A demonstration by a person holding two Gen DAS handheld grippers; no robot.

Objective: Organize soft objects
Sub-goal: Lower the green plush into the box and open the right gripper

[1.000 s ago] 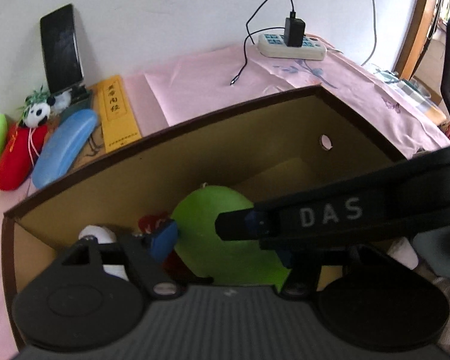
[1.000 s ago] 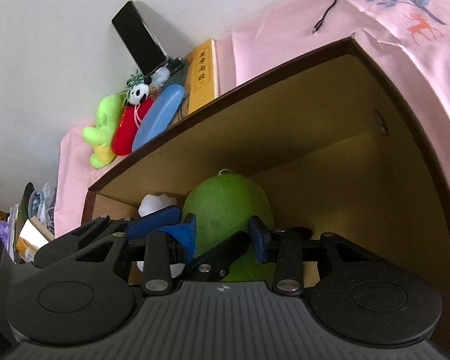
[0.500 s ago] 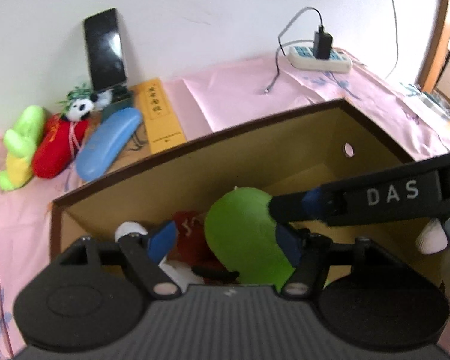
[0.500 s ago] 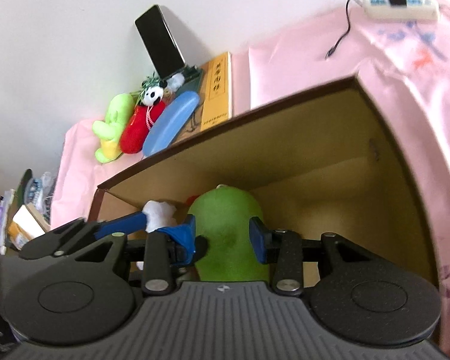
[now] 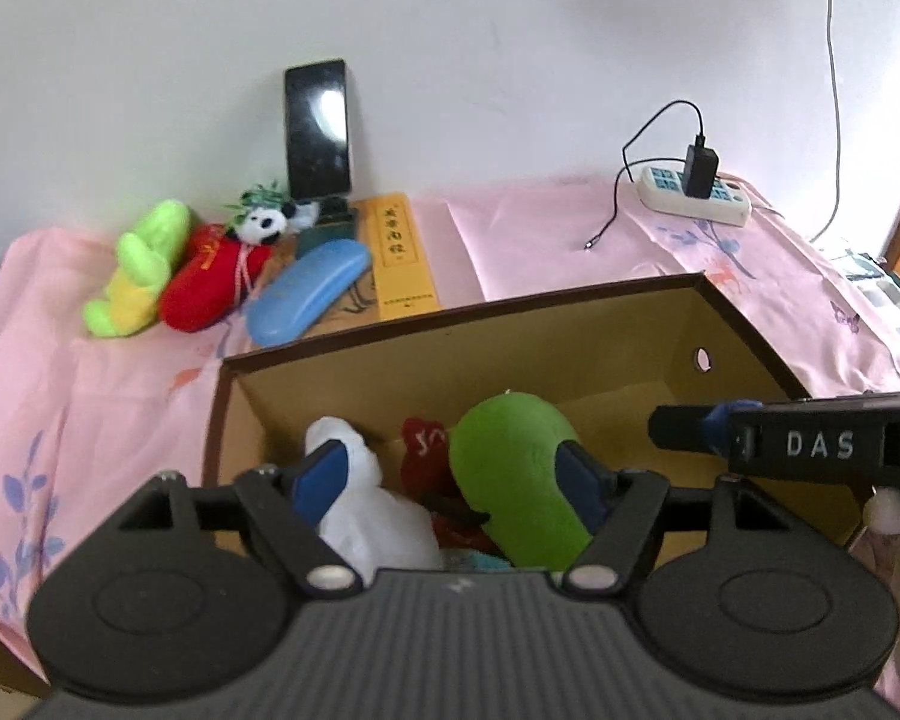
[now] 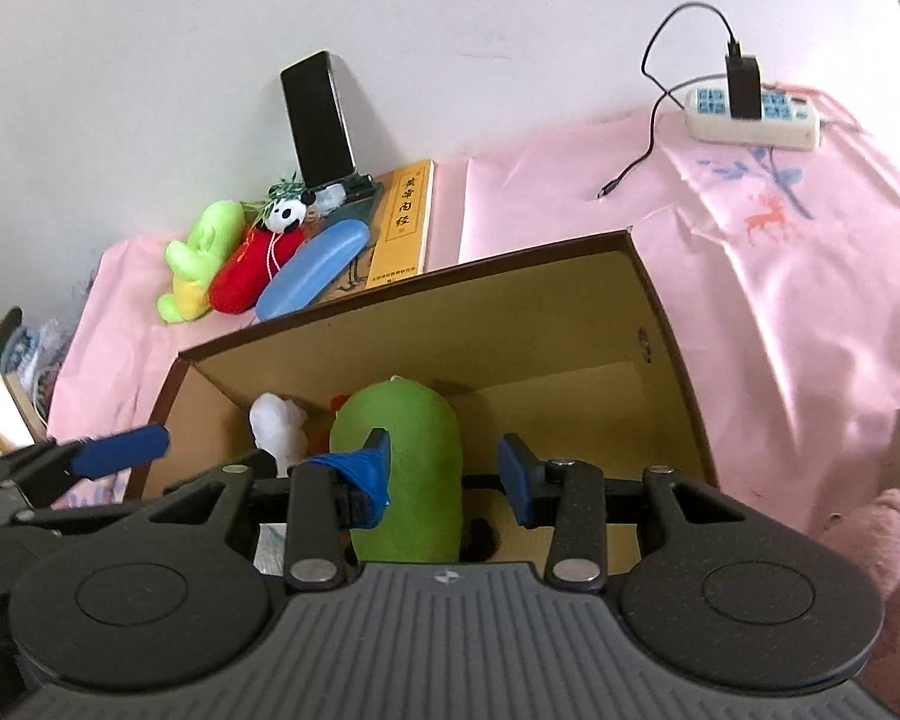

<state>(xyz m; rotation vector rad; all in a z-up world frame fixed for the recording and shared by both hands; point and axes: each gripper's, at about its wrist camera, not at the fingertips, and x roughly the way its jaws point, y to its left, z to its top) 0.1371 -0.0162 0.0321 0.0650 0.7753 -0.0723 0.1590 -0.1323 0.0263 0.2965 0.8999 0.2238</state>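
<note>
The cardboard box [image 5: 570, 324] sat on the pink-covered surface [image 5: 540, 240], already holding the green plush [image 5: 510, 480], a white toy [image 5: 366, 516] and a red one [image 5: 423, 450]. I judged the risk was catching the box rim and dragging it, since both sets of fingers hung over it. Three more toys [image 6: 234, 264] lay near the wall, well apart. My left fingers [image 5: 450, 480] were released and spread wide, gripping nothing; my right fingers [image 6: 447, 474] stood apart, empty.
</note>
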